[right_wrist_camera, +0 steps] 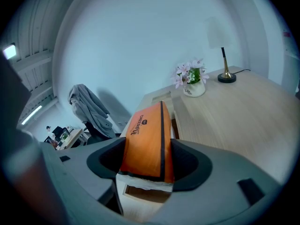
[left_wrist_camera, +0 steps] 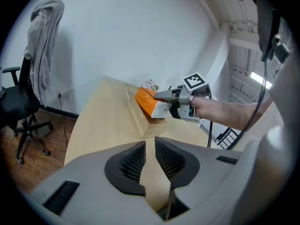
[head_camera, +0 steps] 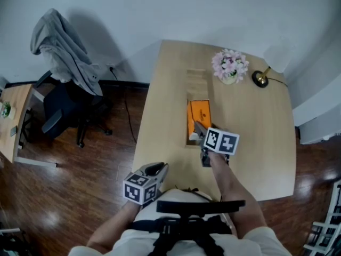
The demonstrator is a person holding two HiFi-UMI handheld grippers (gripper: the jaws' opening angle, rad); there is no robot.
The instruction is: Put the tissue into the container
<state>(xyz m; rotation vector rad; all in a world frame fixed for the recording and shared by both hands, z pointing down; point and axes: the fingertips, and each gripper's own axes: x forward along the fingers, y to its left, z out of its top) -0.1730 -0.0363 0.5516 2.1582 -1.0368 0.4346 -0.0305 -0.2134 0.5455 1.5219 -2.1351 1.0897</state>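
Nearest the person's waist, the left gripper [head_camera: 153,169] is held back off the near edge of the worktop [head_camera: 261,148], pointing forward and down. Its grey moulded fingers [left_wrist_camera: 125,165], lined with dark ribbed pads, stand a narrow slit apart with only pale wood grain showing between them. Further out, the bare right forearm [head_camera: 230,181] stretches over the worktop and carries the right gripper [head_camera: 199,130], which slopes downward. Its fingers [right_wrist_camera: 187,161] pinch the tissue pack [right_wrist_camera: 146,142] by its long sides. The pack is a soft, oblong packet in glossy orange wrap with a dark seam and a white end. It hangs tilted over the near end of the container [head_camera: 196,81], a long, shallow, open box of light wood set lengthwise on the worktop; whether the pack touches the box I cannot tell. Beyond the box stand a round white pot of pink flowers [head_camera: 230,65] and a lamp [head_camera: 260,78] with a brass foot. Off to the left, on dark glossy floorboards, a black office chair [head_camera: 63,113] has a limp grey garment [head_camera: 64,44] draped over it.
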